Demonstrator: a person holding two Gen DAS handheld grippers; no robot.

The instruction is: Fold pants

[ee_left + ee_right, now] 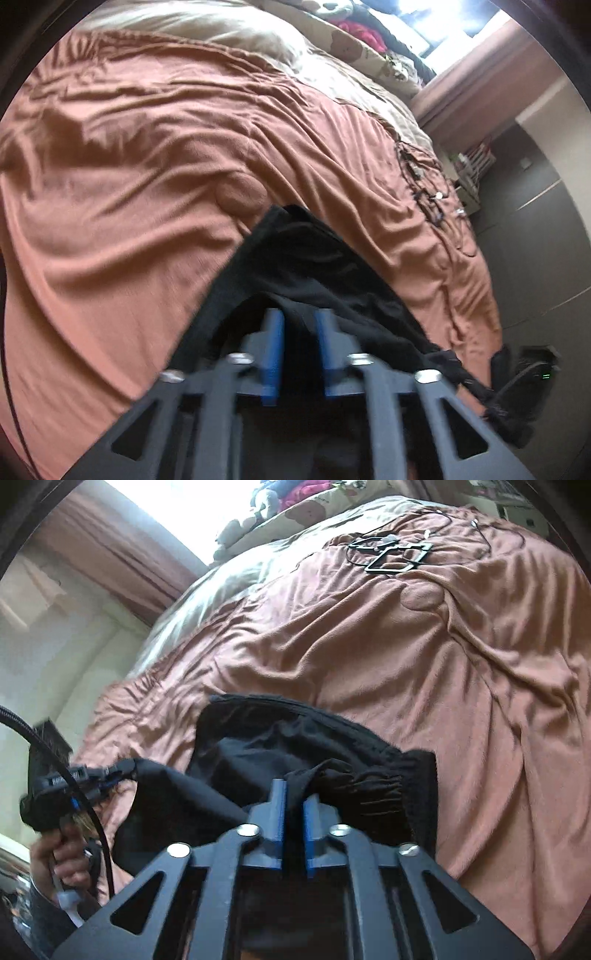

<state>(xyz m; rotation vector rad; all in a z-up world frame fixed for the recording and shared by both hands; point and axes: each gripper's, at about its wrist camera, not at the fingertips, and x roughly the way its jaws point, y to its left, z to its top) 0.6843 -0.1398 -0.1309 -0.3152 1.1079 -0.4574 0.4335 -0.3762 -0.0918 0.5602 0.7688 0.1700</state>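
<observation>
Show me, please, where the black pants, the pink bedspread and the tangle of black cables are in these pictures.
black pants point(347, 782): right wrist view, on the gathered elastic waistband.
pink bedspread point(129, 177): left wrist view, on a bare wrinkled stretch.
black cables point(391, 555): right wrist view, on the looped tangle lying on the bedspread.

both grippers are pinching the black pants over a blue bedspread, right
Not quite: the bedspread is salmon-pink, not blue, as both wrist views show. The rest holds: the left gripper and right gripper each pinch the black pants.
</observation>
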